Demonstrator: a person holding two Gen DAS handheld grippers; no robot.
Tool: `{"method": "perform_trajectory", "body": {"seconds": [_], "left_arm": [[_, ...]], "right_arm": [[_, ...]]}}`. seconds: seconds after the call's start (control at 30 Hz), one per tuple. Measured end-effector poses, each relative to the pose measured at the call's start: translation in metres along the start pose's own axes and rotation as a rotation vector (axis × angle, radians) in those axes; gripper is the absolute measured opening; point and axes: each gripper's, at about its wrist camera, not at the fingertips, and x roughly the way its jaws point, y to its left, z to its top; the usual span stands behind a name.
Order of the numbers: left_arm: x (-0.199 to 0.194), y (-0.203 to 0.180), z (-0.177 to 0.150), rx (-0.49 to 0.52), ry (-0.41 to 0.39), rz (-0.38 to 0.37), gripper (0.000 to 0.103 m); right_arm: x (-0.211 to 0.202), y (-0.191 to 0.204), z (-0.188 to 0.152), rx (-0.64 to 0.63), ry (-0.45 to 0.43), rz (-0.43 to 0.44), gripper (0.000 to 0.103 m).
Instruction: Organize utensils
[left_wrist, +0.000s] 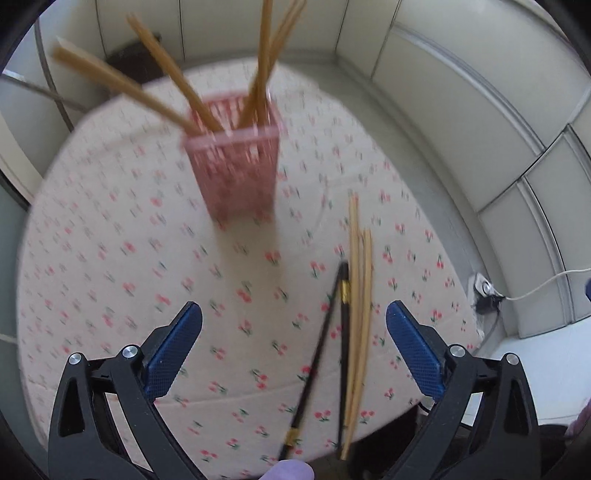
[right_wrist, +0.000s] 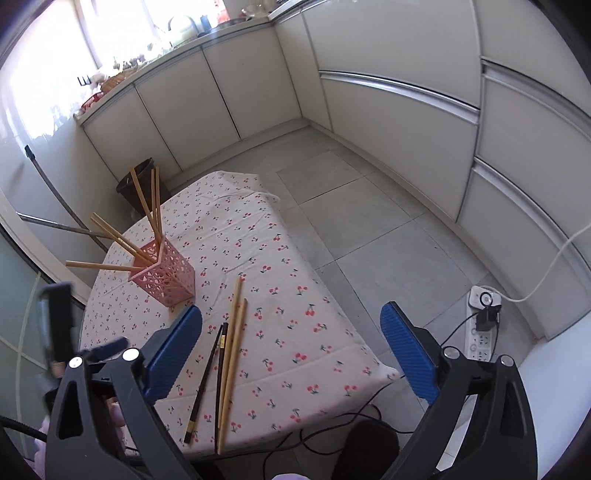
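Observation:
A pink lattice holder (left_wrist: 236, 162) (right_wrist: 166, 273) stands on the cherry-print tablecloth (left_wrist: 110, 258) (right_wrist: 295, 332) with several wooden chopsticks (left_wrist: 166, 70) (right_wrist: 144, 199) leaning out of it. Loose wooden chopsticks (left_wrist: 360, 302) (right_wrist: 234, 354) and two black chopsticks (left_wrist: 332, 332) (right_wrist: 210, 376) lie on the cloth near the front edge. My left gripper (left_wrist: 293, 325) is open and empty above the loose ones; the view is blurred. My right gripper (right_wrist: 291, 325) is open and empty, higher up over the table's right side.
The small table stands on a grey tiled floor (right_wrist: 369, 229) ringed by white cabinets (right_wrist: 406, 110). A power strip with a plug and cable (right_wrist: 484, 325) lies on the floor at right. A dark bin (right_wrist: 135, 188) stands behind the table.

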Motion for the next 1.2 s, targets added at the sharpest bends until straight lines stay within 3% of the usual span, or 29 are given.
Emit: {"method": "perform_trajectory", "body": {"seconds": [0.1, 0.3, 0.5, 0.63, 0.8, 0.9, 0.97, 1.1, 1.2], "left_arm": [[0.019, 0.003, 0.001, -0.041, 0.063, -0.02, 0.096], [0.047, 0.005, 0.007, -0.036, 0.125, 0.065, 0.096], [0.061, -0.004, 0.011, 0.009, 0.142, 0.073, 0.089], [0.078, -0.011, 0.012, 0.039, 0.181, 0.106, 0.066], [0.087, -0.026, 0.014, 0.12, 0.168, 0.161, 0.057], [0.089, -0.041, 0.014, 0.186, 0.16, 0.162, 0.038], [0.089, -0.047, 0.012, 0.216, 0.161, 0.134, 0.017], [0.091, -0.044, 0.013, 0.205, 0.155, 0.094, 0.006], [0.09, -0.032, 0.014, 0.169, 0.147, 0.044, 0.004]], "right_arm": [[-0.005, -0.018, -0.003, 0.053, -0.002, 0.01, 0.096], [0.015, -0.043, -0.013, 0.215, 0.156, 0.118, 0.096], [0.025, -0.033, -0.018, 0.179, 0.225, 0.15, 0.096], [0.028, -0.028, -0.022, 0.166, 0.249, 0.184, 0.096], [0.032, -0.039, -0.022, 0.237, 0.284, 0.236, 0.096], [0.037, -0.046, -0.022, 0.297, 0.314, 0.281, 0.096], [0.039, -0.047, -0.023, 0.315, 0.321, 0.297, 0.096], [0.044, -0.045, -0.024, 0.313, 0.345, 0.296, 0.096], [0.049, -0.044, -0.027, 0.317, 0.368, 0.303, 0.096]]}}
